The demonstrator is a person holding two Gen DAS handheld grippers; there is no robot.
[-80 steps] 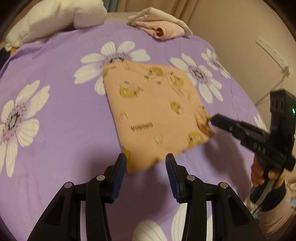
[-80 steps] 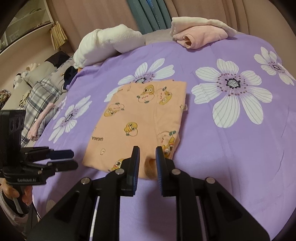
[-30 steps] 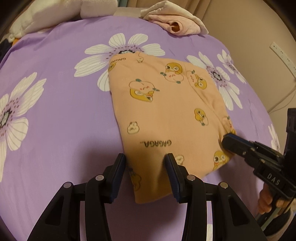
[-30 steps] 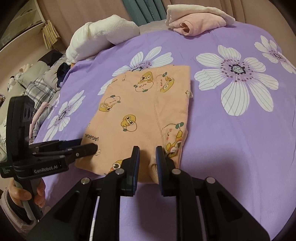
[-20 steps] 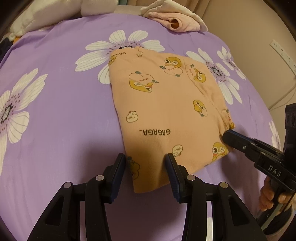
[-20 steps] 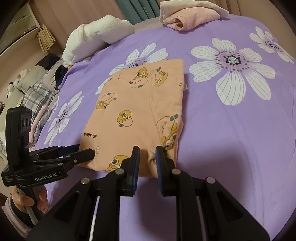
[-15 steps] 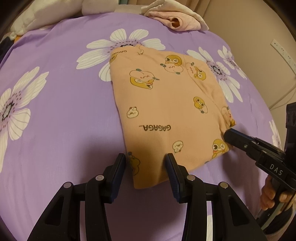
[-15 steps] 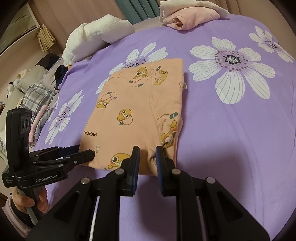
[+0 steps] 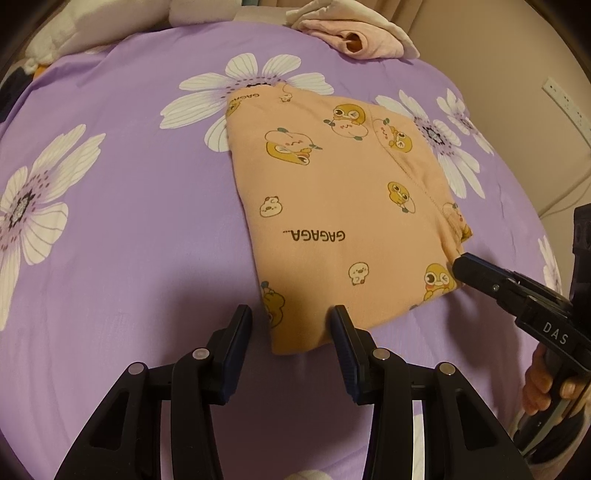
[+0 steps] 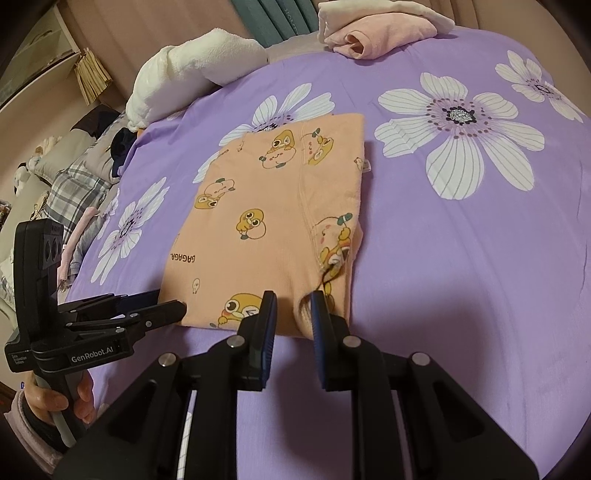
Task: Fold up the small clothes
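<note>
A folded peach garment (image 9: 332,206) with duck prints and the word GAGAGA lies flat on the purple flowered bedsheet (image 9: 129,240). My left gripper (image 9: 290,321) is open; the garment's near left corner lies between its fingers, and the pads stand clear of it. In the right wrist view the garment (image 10: 273,221) lies ahead, and my right gripper (image 10: 293,314) is shut on a bunched fold at its near right corner. The left gripper (image 10: 162,306) shows there from the side, at the other near corner. The right gripper's tip (image 9: 460,264) meets the cloth's edge.
A pink and cream pile of folded clothes (image 10: 376,33) sits at the far edge of the bed, with a white rolled blanket (image 10: 192,62) beside it. Plaid bedding and loose clothes (image 10: 74,177) lie off the left side. A wall with a socket strip (image 9: 565,103) is on the right.
The left gripper has drawn back a little, so the garment's corner reaches less far between its fingers. The right gripper has stayed at its corner.
</note>
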